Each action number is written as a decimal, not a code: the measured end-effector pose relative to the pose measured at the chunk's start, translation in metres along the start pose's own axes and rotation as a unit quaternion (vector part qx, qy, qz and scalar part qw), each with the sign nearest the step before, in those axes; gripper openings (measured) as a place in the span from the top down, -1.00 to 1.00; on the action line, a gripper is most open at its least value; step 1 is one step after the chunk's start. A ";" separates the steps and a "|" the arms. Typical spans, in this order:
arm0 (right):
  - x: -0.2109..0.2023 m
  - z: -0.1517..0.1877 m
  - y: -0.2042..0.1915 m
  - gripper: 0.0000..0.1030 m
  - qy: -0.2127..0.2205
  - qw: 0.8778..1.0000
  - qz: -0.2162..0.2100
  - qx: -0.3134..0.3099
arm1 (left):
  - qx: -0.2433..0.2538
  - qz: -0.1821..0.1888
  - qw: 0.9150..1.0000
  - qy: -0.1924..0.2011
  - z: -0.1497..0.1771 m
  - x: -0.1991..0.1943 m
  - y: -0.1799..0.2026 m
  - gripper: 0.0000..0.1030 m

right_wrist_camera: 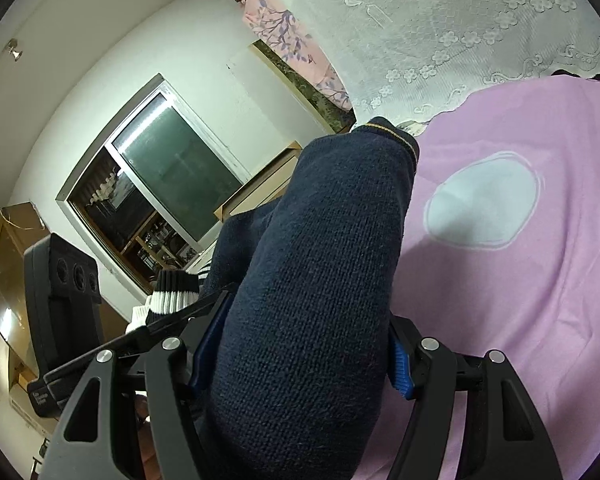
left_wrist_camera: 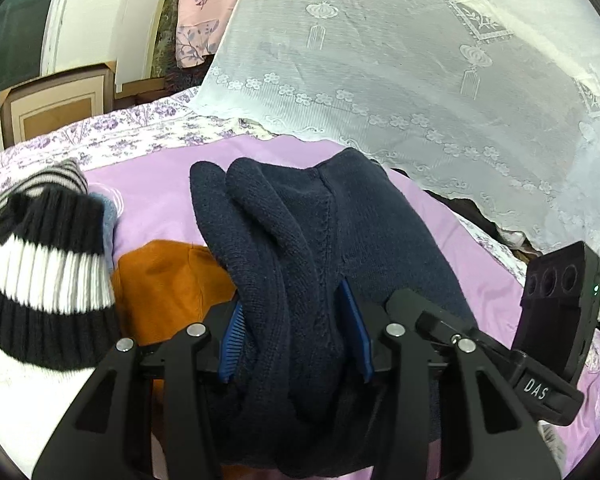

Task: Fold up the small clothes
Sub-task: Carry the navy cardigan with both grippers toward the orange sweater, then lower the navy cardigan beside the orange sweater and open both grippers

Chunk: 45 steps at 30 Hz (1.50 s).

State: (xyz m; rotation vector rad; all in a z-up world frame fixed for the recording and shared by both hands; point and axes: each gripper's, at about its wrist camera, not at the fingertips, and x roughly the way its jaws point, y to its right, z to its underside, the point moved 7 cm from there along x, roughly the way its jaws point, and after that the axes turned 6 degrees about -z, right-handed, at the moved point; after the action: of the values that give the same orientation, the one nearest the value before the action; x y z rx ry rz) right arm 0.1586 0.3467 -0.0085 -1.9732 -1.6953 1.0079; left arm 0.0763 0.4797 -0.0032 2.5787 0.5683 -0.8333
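Here, the left hand-held gripper (left_wrist_camera: 296,332) pinches a bunched section of a navy knit sweater (left_wrist_camera: 300,232) between its blue ribbed pads (left_wrist_camera: 231,340); the fabric fills the gap and rises ahead of the fingers in two rounded folds. Beyond it, the sweater drapes onto a lilac bedspread (left_wrist_camera: 160,208) that covers the bed. To the left lie a black-and-white striped knit garment (left_wrist_camera: 44,272) and, just beside the sweater, an orange-brown garment (left_wrist_camera: 168,284). A white lace cloth (left_wrist_camera: 420,80) hangs over the far right of the bed, above a floral-print sheet (left_wrist_camera: 112,136) along the edge. The other gripper's black camera housing (left_wrist_camera: 560,300) appears at the right margin.

In the right wrist view, the right hand-held gripper (right_wrist_camera: 300,360) clamps a thick roll of the same navy knit sweater (right_wrist_camera: 320,280), its pads (right_wrist_camera: 400,364) set wide against the bulk of the fabric. A ribbed hem with a thin yellow line (right_wrist_camera: 396,130) marks the far end of the roll. The lilac bedspread (right_wrist_camera: 520,300) lies to the right, bearing a pale blue oval patch (right_wrist_camera: 482,204). A window (right_wrist_camera: 156,184) occupies the wall at left.
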 end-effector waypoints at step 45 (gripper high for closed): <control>-0.058 -0.012 0.138 -0.31 0.023 0.990 0.133 0.045 | 0.111 -0.018 0.993 -0.035 0.045 0.122 0.121 0.10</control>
State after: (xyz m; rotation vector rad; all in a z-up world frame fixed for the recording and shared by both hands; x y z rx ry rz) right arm 0.2630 0.2628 -0.0756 -2.1841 -1.3609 1.0977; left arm 0.2039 0.3880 -0.0864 2.7313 0.5291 -1.0475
